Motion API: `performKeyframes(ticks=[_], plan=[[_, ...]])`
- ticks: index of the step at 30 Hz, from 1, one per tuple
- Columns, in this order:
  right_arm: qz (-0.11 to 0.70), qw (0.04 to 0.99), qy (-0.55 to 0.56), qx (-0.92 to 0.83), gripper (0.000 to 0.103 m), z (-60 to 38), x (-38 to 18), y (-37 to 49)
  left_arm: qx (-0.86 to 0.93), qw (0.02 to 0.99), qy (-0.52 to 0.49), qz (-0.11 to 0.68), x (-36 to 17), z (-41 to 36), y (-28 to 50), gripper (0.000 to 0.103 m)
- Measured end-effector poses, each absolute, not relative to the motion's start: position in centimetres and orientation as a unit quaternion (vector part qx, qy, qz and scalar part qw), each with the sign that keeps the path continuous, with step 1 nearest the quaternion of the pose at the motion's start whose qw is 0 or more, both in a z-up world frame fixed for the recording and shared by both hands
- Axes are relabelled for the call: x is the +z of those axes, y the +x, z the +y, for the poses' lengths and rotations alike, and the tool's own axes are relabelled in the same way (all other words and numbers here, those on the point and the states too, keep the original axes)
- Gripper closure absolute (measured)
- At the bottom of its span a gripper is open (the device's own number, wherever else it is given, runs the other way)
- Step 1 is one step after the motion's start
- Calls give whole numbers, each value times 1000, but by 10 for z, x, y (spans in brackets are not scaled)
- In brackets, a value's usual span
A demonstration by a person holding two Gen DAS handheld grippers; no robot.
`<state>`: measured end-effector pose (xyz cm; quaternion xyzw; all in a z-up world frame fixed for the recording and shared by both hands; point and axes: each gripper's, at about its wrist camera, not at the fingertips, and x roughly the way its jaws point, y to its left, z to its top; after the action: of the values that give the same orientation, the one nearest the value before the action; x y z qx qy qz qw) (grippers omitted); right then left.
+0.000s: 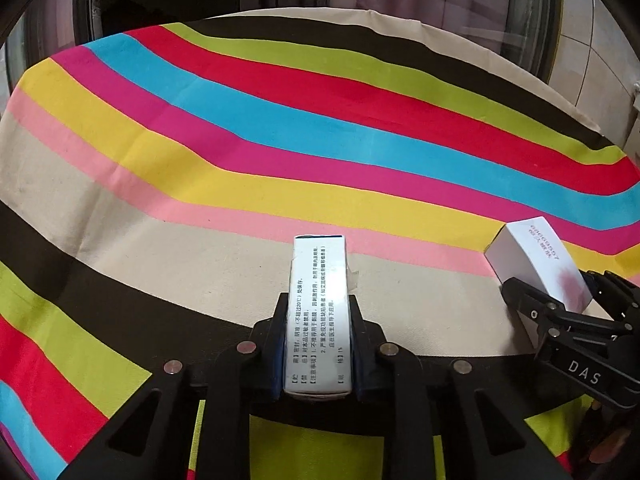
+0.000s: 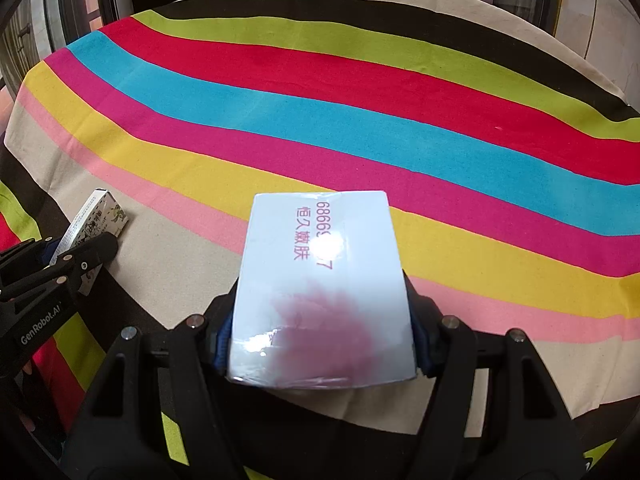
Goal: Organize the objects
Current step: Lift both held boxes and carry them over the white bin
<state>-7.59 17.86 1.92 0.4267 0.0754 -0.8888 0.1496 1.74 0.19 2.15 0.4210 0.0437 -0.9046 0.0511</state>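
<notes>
My left gripper (image 1: 318,308) is shut on a narrow white medicine box (image 1: 318,312) with black printed text, held lengthwise between the fingers above the striped cloth. My right gripper (image 2: 322,300) is shut on a wider white box (image 2: 324,280) with red characters and a dark pink blotch. In the left wrist view the wide box (image 1: 536,264) and the right gripper (image 1: 560,312) show at the right. In the right wrist view the narrow box (image 2: 94,224) and the left gripper (image 2: 72,264) show at the left. Both boxes hover over the beige stripe.
A round table covered with a striped cloth (image 1: 280,128) in many colours fills both views; the cloth (image 2: 360,120) runs to the far edge. Dark furniture and a tiled wall (image 1: 592,52) stand behind the table.
</notes>
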Motion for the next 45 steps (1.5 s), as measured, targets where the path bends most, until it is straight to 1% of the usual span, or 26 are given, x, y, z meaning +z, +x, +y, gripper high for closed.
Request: performKeyframes(ticks=[6, 13, 16, 23, 34, 45], plan=[[75, 150, 427, -889, 33, 179, 19, -76, -904, 55, 422, 38, 24, 3, 8, 77], [76, 143, 432, -887, 33, 183, 22, -59, -900, 65, 430, 22, 24, 18, 30, 77], [38, 137, 440, -887, 33, 197, 26, -36, -900, 63, 431, 29, 25, 24, 55, 77], [6, 130, 428, -894, 33, 216, 39, 10, -902, 57, 426, 27, 27, 31, 94, 77], [12, 139, 412, -900, 33, 224, 47, 48, -905, 58, 420, 44, 27, 28, 124, 77], [39, 152, 401, -902, 33, 221, 54, 83, -911, 57, 404, 53, 37, 26, 164, 77]])
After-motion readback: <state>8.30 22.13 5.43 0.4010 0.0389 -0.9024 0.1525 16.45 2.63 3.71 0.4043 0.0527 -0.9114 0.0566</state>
